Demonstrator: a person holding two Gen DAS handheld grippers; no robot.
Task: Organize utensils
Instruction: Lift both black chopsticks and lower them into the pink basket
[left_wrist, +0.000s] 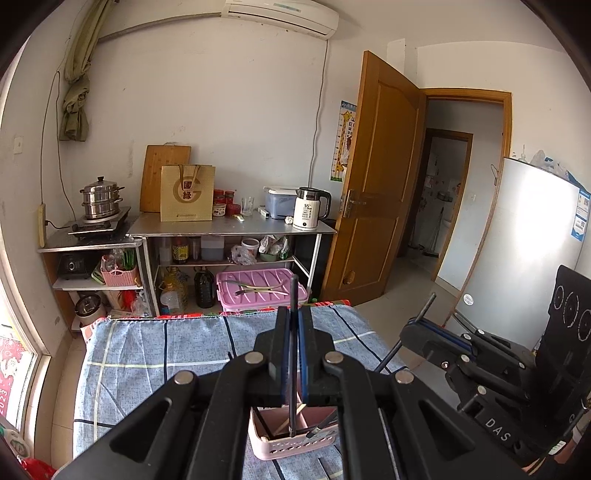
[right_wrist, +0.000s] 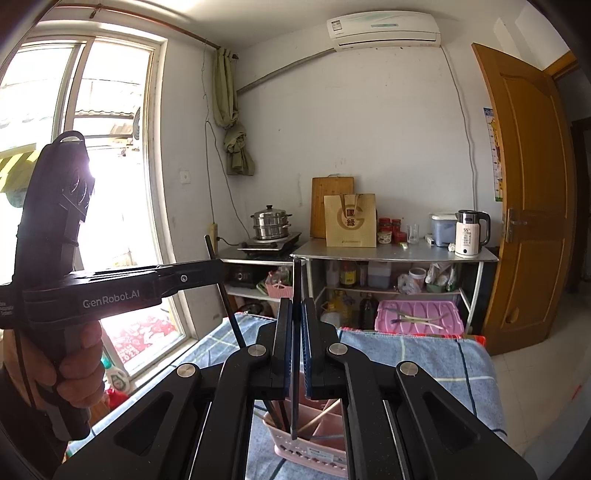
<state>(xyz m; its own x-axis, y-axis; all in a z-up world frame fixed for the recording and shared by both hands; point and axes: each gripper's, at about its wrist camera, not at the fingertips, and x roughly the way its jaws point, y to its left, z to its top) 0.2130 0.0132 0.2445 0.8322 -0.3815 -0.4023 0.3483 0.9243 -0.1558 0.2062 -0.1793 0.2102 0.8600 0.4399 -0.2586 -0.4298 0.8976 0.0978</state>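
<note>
The left gripper (left_wrist: 293, 354) has its fingers closed on a thin black chopstick (left_wrist: 293, 332), which stands nearly upright between the blue pads, its top rising above the fingertips and its lower end hanging over a pink basket (left_wrist: 291, 445); the right gripper (right_wrist: 296, 343) is likewise clamped on a second black chopstick (right_wrist: 296, 314), also close to upright, its lower tip hanging over the same basket (right_wrist: 314, 458); the basket sits near the cameras on a blue checked cloth (left_wrist: 166, 343) covering the table, and holds pale sticks and a dark utensil leaning in its compartments; in the right wrist view the left gripper (right_wrist: 218, 271) appears at the left, held by a hand (right_wrist: 79, 369), its chopstick (right_wrist: 225, 291) tilted; in the left wrist view the right gripper (left_wrist: 415, 326) shows at the right with its stick (left_wrist: 406, 332) slanted; far beyond the table, a pink lidded bin (left_wrist: 258, 291) under a metal shelf (left_wrist: 232, 227) carries a few more utensils on its lid.
</note>
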